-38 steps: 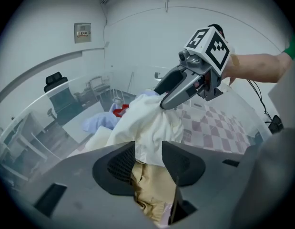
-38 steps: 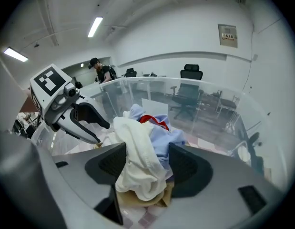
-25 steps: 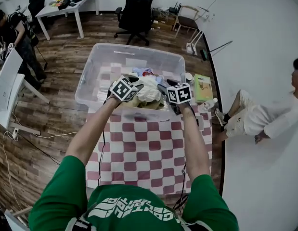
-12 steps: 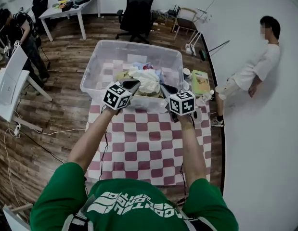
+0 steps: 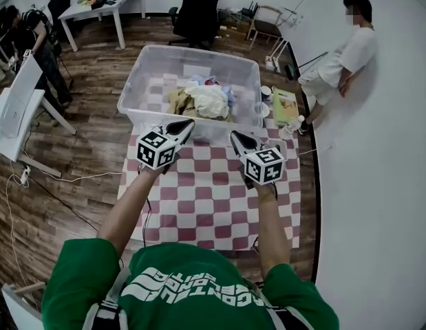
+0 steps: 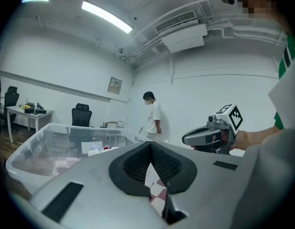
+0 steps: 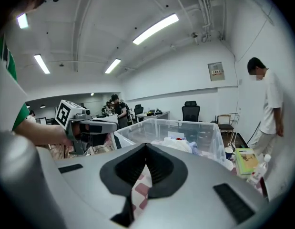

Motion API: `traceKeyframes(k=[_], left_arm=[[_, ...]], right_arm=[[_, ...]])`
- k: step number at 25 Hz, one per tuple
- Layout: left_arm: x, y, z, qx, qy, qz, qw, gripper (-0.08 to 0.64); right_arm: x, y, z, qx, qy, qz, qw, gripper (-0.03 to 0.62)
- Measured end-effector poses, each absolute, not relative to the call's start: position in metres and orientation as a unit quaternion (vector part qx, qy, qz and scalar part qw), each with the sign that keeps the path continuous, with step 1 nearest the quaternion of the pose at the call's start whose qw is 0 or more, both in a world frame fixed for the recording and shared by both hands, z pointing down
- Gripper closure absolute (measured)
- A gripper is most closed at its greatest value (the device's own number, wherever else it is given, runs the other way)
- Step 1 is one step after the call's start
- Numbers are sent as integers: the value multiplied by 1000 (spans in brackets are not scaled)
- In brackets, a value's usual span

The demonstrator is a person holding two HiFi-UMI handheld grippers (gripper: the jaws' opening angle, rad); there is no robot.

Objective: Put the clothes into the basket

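Clothes (image 5: pixel 207 102) clearest from head view

1. You are working over a tablecloth (image 5: pixel 213 198): red-and-white checked fabric, matt, lying mostly smooth.
2. The basket (image 5: pixel 133 91) is showing as clear plastic, glossy, with its walls catching the ceiling light.
3. The clothes (image 5: pixel 207 102) inside it are looking soft and crumpled, in matt white and tan fabric.
4. The left gripper (image 5: pixel 188 124) and right gripper (image 5: pixel 235 136) you are holding are showing smooth, matt grey plastic shells. Their pads (image 6: pixel 137 163) are looking black, finely ribbed and matt.
5. Your shirt (image 5: pixel 185 287) is reading as matt green knit with a white print.
6. The floor (image 5: pixel 96 136) is showing wood planks with a slight sheen.
7. The green book (image 5: pixel 285 107) is looking paper-covered and faintly glossy.
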State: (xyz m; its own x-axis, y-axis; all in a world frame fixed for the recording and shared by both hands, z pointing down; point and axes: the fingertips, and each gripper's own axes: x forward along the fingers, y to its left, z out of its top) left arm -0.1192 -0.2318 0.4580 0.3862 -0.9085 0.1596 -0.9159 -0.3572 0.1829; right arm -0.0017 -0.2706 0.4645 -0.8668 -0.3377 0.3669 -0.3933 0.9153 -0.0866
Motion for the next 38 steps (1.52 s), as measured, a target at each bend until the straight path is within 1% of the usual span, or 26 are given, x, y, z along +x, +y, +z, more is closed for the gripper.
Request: traceKeyframes(k=[7, 16, 23, 38], left_arm=[[-101, -191, 480, 827, -545, 9, 136, 557], [-95, -161, 509, 824, -542, 11, 164, 557], [-94, -149, 519, 824, -539, 9, 174, 557], [-102, -141, 529, 818, -544, 1, 188, 557]], right_arm=[[35, -234, 491, 197, -959, 109, 171, 584], [54, -203, 520, 205, -953, 132, 178, 584], [54, -190, 535, 206, -951, 146, 181, 584], [51, -178, 545, 201, -950, 137, 196, 584]])
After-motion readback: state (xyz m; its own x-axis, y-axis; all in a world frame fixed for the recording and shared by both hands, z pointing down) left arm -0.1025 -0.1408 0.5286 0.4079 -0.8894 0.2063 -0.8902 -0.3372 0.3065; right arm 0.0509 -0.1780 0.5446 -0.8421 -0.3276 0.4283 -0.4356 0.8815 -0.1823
